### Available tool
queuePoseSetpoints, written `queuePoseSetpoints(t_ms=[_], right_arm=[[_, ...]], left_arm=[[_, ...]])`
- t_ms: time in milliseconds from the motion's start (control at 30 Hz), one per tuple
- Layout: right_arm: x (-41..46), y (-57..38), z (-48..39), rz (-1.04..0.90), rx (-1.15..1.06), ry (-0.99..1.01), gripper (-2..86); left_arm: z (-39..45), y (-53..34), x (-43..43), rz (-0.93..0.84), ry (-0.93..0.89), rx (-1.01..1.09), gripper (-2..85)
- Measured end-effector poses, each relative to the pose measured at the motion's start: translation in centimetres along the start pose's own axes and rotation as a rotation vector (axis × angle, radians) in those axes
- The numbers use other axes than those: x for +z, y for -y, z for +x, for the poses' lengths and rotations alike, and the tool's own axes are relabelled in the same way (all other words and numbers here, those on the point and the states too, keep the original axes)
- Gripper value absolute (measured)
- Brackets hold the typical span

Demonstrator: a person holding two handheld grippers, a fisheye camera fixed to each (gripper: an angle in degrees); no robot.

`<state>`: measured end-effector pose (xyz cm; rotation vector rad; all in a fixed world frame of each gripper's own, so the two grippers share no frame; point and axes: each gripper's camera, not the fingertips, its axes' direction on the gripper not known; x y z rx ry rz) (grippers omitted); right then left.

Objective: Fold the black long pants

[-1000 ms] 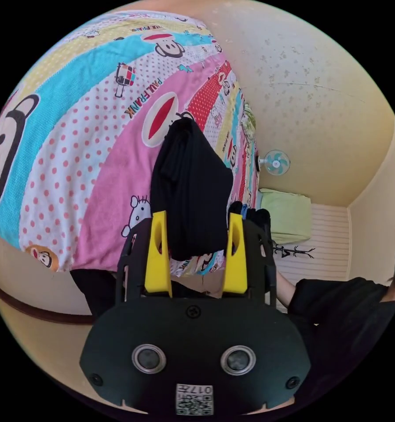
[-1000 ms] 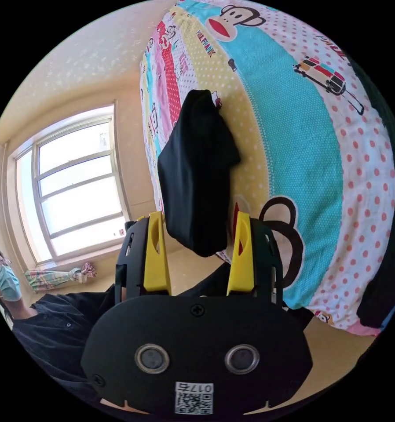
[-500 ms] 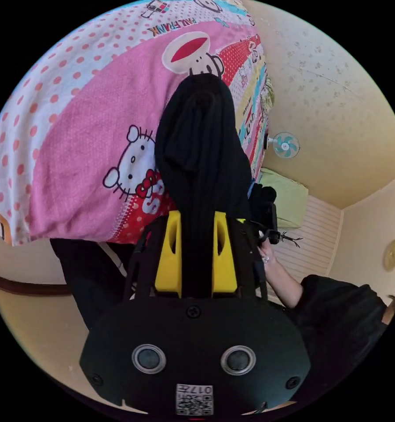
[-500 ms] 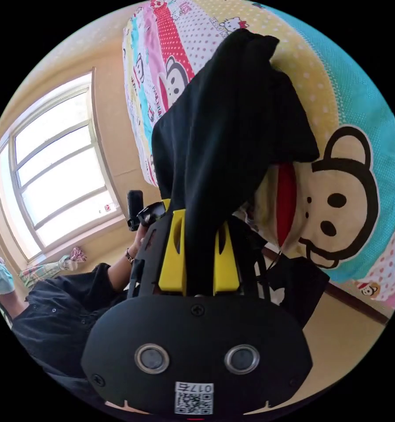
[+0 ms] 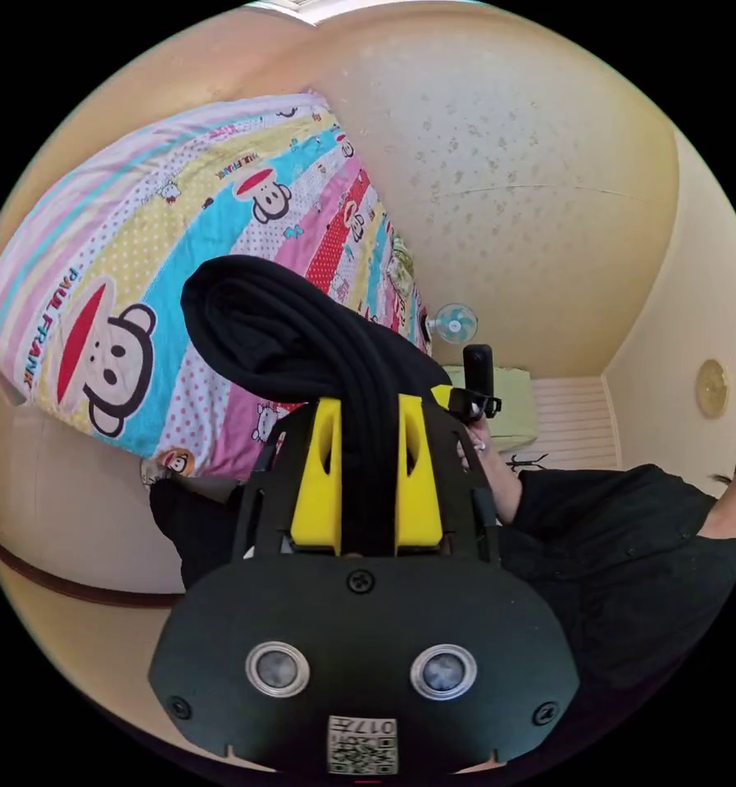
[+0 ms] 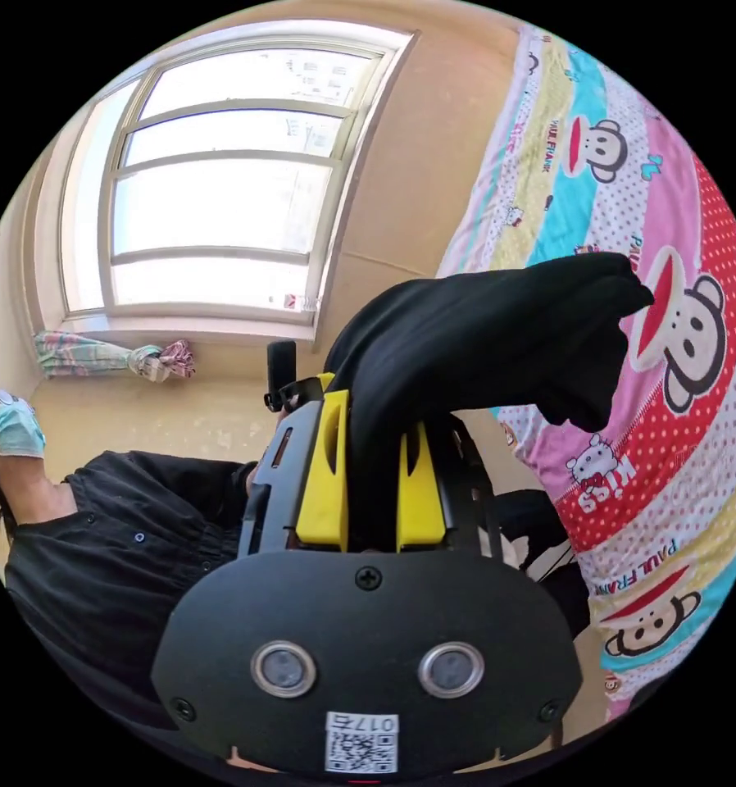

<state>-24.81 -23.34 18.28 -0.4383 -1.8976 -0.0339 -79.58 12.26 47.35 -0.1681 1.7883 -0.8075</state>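
Left gripper (image 5: 367, 475) has its yellow jaws clamped narrow on a bunched fold of the black ribbed long pants (image 5: 294, 336); right gripper (image 6: 371, 479) is clamped on them (image 6: 499, 328) too. The pants seem lifted above the cartoon-monkey striped bedsheet (image 5: 138, 270), contact unclear.

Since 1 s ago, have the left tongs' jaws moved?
Yes. The left tongs stood open a second ago, jaws clear of the black pants; now both jaws press on the fabric. Judged against the tongs' own black body, the jaws drew inward.
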Motion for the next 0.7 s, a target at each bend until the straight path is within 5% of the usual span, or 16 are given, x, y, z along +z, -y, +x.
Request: queuePoseSetpoints(t_ms=[100,267,433,700], right_arm=[[5.0,7.5,0.8,0.013,-0.004,-0.112,10.6],[10.9,11.1,6.9,-0.023,0.188,-0.325,10.4],[12.9,2.2,10.9,-0.186,0.307,-0.615,3.6],[8.2,-19.7,6.9,-0.222,0.683,-1.260,0.6]], left_arm=[[-3.1,6.7,-3.2,0.049,0.091,-0.008,12.1],[-17.6,10.7,-2.7,-0.003,0.305,-0.354,9.9],[-34.5,-7.5,4.3,-0.354,0.161,-0.911,0.6],[-36.0,-37.8,8.8,-0.595,0.148,-1.521,-0.5]])
